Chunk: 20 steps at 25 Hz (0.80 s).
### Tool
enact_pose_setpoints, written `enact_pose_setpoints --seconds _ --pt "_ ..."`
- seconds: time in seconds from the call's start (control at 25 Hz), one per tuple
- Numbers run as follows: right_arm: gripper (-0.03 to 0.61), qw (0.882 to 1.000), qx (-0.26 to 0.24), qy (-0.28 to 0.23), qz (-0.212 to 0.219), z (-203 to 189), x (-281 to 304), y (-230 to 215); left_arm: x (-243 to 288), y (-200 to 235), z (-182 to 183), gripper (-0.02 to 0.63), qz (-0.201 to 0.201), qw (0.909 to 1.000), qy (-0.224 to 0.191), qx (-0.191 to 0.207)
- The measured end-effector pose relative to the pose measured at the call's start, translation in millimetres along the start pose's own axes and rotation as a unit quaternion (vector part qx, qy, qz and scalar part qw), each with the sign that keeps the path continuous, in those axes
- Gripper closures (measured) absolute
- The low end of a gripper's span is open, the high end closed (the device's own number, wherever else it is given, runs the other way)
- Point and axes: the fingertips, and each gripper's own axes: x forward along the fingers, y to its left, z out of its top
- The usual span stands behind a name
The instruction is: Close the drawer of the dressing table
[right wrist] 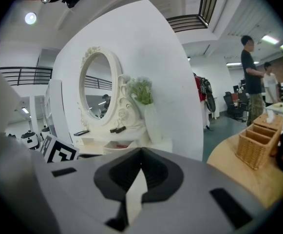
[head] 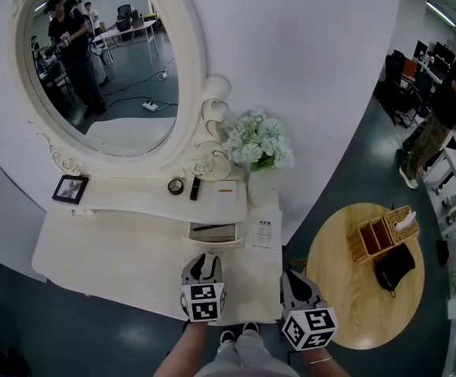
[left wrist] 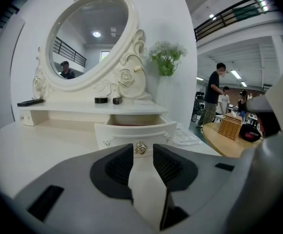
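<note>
At the near edge of the dressing table [head: 110, 258], the left gripper [left wrist: 142, 149] hangs over the white top with its jaws a narrow gap apart and nothing between the pads. Through that gap shows the small metal knob [left wrist: 141, 148] of the drawer [left wrist: 136, 130], just ahead and not touched. The right gripper [right wrist: 141, 152] sits further right, by the table's right front corner, with its jaw tips together and nothing in them.

The drawer is under the right end of the upper shelf [head: 133, 199]. It is pulled out, so its curved front projects over the tabletop and its inside lies open from above. A strip of bare top lies between the left gripper and the drawer front. Left of the drawer the top runs wide and bare; right of it lies a printed sheet [head: 265, 230].

On the shelf stand a small picture frame [head: 70, 188] at the left and a few small dark items near the middle. Behind them rises the oval mirror [head: 106, 53] in its carved white frame, with a vase of pale flowers [head: 259, 144] at its right, against a white wall.

A strip of grey floor separates the dressing table from a round wooden table [head: 345, 289] to the right, which carries a wicker basket [head: 381, 234] and a black bag [head: 394, 267]. Beyond it a person [head: 439, 116] stands among desks.
</note>
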Motion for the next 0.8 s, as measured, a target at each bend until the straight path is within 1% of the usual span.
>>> enact_pose_setpoints --seconds 0.44,0.8 --pt "0.577 1.000 0.006 0.009 -0.002 -4 9 -9 18 4 -11 0.509 0.012 0.9995 0.028 -0.004" --pt "0.577 1.000 0.004 0.012 0.001 -4 17 -11 20 4 -10 0.515 0.012 0.9994 0.033 0.006"
